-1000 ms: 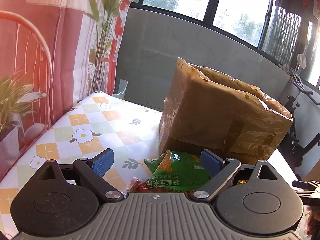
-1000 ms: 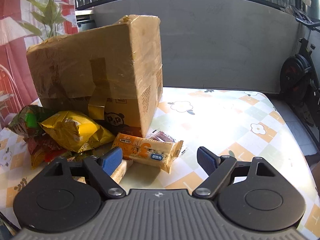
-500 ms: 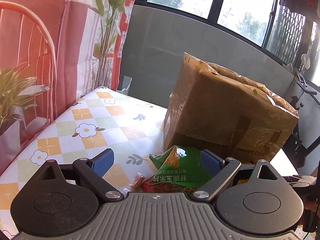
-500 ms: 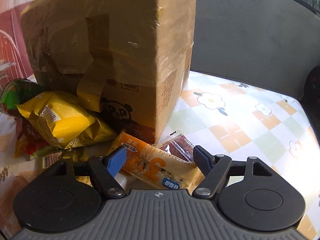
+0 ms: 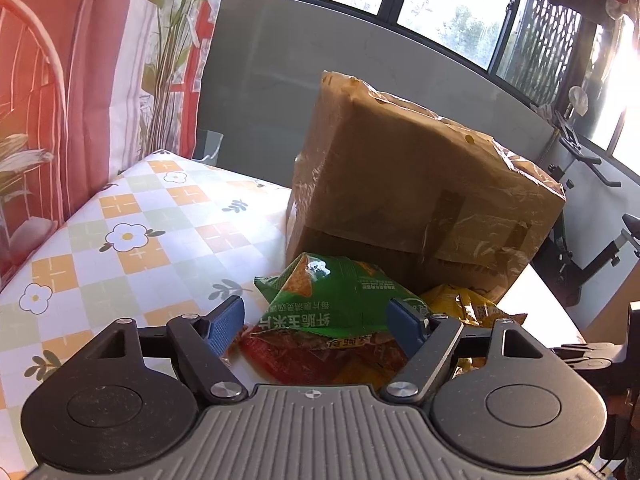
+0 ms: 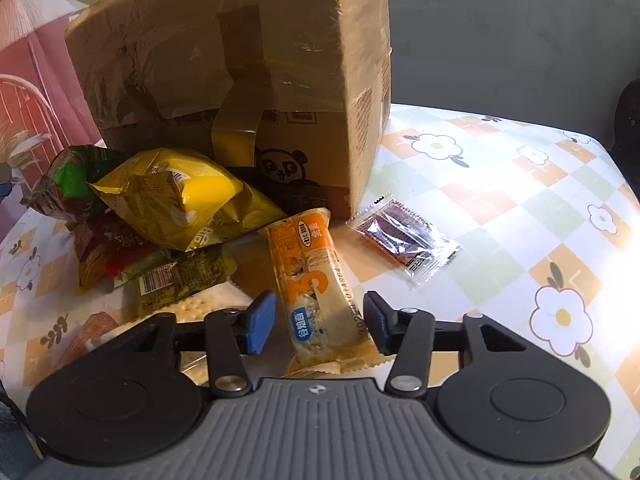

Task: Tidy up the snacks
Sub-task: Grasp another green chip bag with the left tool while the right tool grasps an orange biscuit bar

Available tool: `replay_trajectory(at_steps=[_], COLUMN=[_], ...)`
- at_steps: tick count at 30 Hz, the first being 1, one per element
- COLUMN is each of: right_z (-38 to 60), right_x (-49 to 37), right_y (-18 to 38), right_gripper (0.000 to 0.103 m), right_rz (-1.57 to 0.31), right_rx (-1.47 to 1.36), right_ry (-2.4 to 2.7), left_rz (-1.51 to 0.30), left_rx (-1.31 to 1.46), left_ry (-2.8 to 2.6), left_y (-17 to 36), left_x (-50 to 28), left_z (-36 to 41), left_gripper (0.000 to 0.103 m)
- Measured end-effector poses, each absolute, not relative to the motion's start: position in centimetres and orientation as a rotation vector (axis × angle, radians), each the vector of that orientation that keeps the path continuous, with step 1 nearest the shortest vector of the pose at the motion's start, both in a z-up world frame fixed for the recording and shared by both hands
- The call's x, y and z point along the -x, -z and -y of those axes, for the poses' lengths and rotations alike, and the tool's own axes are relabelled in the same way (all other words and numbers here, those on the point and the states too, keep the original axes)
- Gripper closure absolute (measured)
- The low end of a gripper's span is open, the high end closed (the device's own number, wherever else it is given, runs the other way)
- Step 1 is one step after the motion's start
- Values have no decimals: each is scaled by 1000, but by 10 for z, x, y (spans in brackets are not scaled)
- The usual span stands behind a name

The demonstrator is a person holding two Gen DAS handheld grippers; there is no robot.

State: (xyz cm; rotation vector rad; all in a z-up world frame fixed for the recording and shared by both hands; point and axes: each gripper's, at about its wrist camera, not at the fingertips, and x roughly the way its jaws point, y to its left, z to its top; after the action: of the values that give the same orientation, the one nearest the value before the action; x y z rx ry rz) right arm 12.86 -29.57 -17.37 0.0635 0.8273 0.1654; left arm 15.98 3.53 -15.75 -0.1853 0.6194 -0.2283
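A taped cardboard box (image 5: 416, 184) (image 6: 248, 64) stands on the flowered table. A pile of snacks lies in front of it. My left gripper (image 5: 316, 324) is open, its jaws on either side of a green chip bag (image 5: 332, 300) that lies on red packets (image 5: 304, 360). My right gripper (image 6: 318, 320) is open, its jaws on either side of an orange snack bar (image 6: 316, 276) without touching it. A yellow bag (image 6: 180, 196) (image 5: 468, 308), the green bag (image 6: 72, 180), a small green packet (image 6: 184, 276) and a clear dark-snack packet (image 6: 404, 236) lie nearby.
The checked flower tablecloth (image 5: 132, 240) (image 6: 520, 216) covers the table. A grey wall and windows stand behind it. Red curtains and a plant (image 5: 168, 60) are on the left. An exercise bike (image 5: 592, 216) stands beyond the table's right edge.
My right gripper has moved forward and down over the orange bar, which now lies lengthwise between the jaws. My left gripper has edged closer to the green bag.
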Motion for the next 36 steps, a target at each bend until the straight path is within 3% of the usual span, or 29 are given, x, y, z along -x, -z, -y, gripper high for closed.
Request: replay_trajectory(at_steps=[8, 14, 27, 31, 34, 36], right_z=[288, 282, 284, 285, 287, 287], right_x=[-144, -122, -110, -110, -111, -110], right_y=[189, 197, 202, 202, 203, 203], right_gripper=[58, 63, 63, 63, 63, 63], right_rz=[-800, -721, -670, -669, -670, -669], right_rx=[-65, -45, -75, -77, -82, -85], right_ry=[-158, -117, -106, -109, -111, -112], left_rz=[-613, -597, -746, -800, -853, -844], left_rx=[208, 178, 121, 124, 118, 115], left_ry=[219, 243, 249, 242, 214, 226], left_y=[152, 145, 175, 187, 198, 202], left_x=[-161, -183, -242, -243, -244, -240], left_z=[-40, -24, 11, 8, 5, 1], left_gripper=[26, 13, 12, 8, 8, 14])
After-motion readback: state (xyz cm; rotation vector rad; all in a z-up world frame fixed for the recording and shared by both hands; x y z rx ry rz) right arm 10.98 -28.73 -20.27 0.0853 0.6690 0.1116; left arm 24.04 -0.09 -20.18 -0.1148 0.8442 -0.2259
